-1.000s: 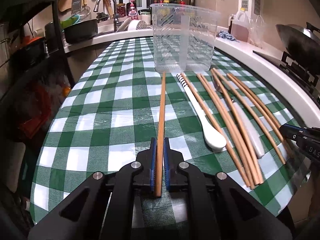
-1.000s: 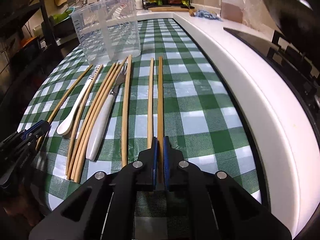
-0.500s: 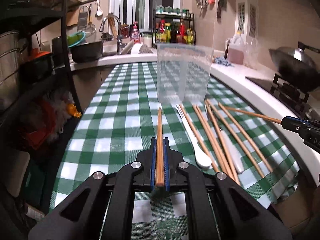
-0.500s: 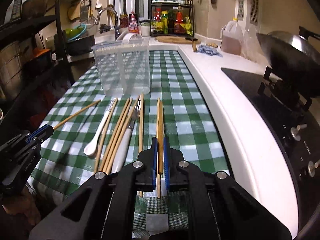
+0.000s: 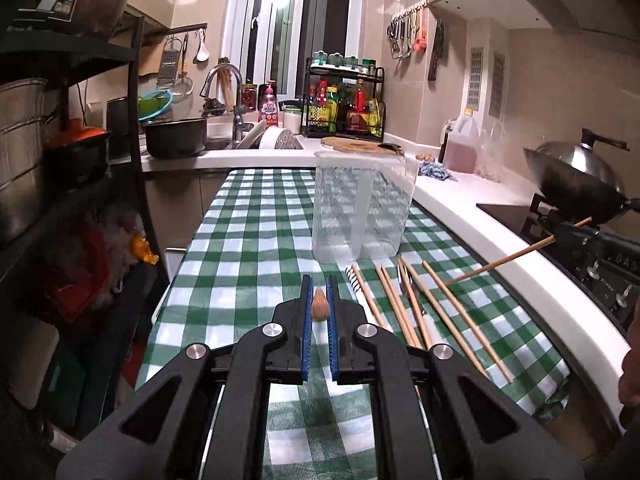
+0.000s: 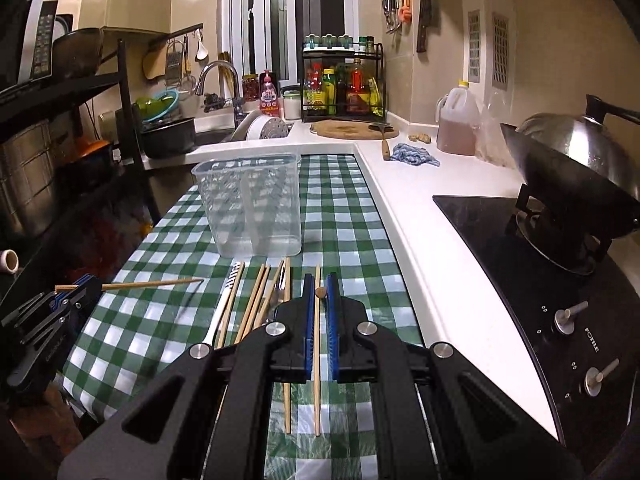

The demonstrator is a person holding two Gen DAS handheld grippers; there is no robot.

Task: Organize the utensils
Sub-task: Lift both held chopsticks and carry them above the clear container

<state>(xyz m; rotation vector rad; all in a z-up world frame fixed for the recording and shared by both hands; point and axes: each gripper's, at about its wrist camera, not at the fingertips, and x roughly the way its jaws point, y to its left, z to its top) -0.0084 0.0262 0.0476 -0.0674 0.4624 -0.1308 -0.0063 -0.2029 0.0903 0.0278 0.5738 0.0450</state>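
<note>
My left gripper (image 5: 319,294) is shut on a wooden chopstick (image 5: 319,307), held level above the checked tablecloth; I see it end-on. From the right wrist view the same chopstick (image 6: 152,283) sticks out of the left gripper (image 6: 76,294). My right gripper (image 6: 319,292) is shut on another chopstick (image 6: 320,291), also raised and seen end-on; in the left wrist view that chopstick (image 5: 500,260) slants out of the right gripper (image 5: 572,234). The clear two-compartment holder (image 5: 360,208) stands upright ahead. Several chopsticks (image 5: 404,304), a white spoon (image 6: 222,312) and a fork (image 6: 280,292) lie on the cloth.
The green checked cloth (image 5: 248,240) covers a narrow table beside a white counter (image 6: 420,248). A stove with a wok (image 6: 568,176) is at the right, a black shelf rack (image 5: 80,160) at the left, and the sink and bottles are behind.
Both grippers have lifted their chopsticks off the cloth and risen well above the table. The chopsticks now point forward, level, instead of lying along the cloth.
</note>
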